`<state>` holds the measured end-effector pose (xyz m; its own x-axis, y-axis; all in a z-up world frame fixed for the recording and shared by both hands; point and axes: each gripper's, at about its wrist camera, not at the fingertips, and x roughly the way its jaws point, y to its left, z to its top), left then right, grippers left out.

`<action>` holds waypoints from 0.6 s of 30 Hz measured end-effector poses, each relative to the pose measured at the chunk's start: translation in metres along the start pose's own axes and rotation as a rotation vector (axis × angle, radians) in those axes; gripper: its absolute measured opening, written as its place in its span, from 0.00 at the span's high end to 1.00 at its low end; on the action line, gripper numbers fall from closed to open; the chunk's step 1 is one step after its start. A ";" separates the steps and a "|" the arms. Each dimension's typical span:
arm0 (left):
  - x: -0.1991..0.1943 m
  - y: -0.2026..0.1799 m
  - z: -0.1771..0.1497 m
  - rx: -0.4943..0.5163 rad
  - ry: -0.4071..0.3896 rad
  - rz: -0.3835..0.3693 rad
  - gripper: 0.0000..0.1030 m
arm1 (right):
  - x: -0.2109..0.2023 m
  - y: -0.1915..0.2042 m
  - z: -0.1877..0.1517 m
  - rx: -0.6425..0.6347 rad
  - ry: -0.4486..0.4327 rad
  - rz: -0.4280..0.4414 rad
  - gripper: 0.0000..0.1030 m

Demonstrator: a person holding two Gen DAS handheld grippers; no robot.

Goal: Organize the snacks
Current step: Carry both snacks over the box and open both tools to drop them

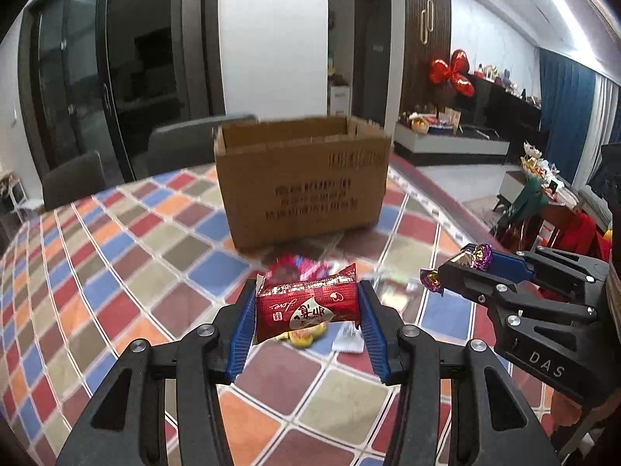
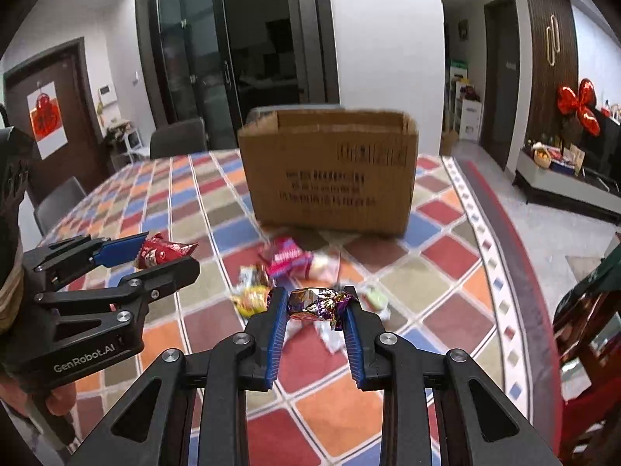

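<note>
Nearest to us, our left gripper pinches one red snack packet between its two blue pads, the packet lifted above the table. Our right gripper pinches one purple-and-gold foil candy crosswise between its pads, also held off the table, with its twisted ends sticking out past the fingers. From the left wrist view we see the right gripper just to the right with that candy in its tips; from the right wrist view we see the left gripper to the left, gripping the red packet.

Below and beyond the tips, we count roughly five loose snacks on the checked tablecloth, though blur makes the number unsure: one pink packet, one yellow wrapper, one pale green piece, one white wrapper and one pale packet beside the pink one.

Farther on, toward the table's far edge, one open cardboard box stands upright, with printed text on its near wall. Two grey chairs stand past the far edge.
</note>
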<state>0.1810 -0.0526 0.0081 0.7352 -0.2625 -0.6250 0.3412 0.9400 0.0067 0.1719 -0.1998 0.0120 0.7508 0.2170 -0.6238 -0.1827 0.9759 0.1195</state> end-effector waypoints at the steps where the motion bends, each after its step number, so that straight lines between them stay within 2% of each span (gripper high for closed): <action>1: -0.002 0.000 0.005 0.004 -0.014 0.001 0.52 | -0.004 -0.001 0.005 0.000 -0.013 0.002 0.72; 18: -0.011 0.010 0.090 0.060 -0.163 0.029 0.52 | -0.025 -0.001 0.096 -0.095 -0.184 -0.033 0.72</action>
<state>0.2292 -0.0603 0.0852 0.8288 -0.2725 -0.4886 0.3498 0.9340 0.0726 0.2143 -0.2038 0.1011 0.8591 0.1941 -0.4736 -0.2084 0.9778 0.0227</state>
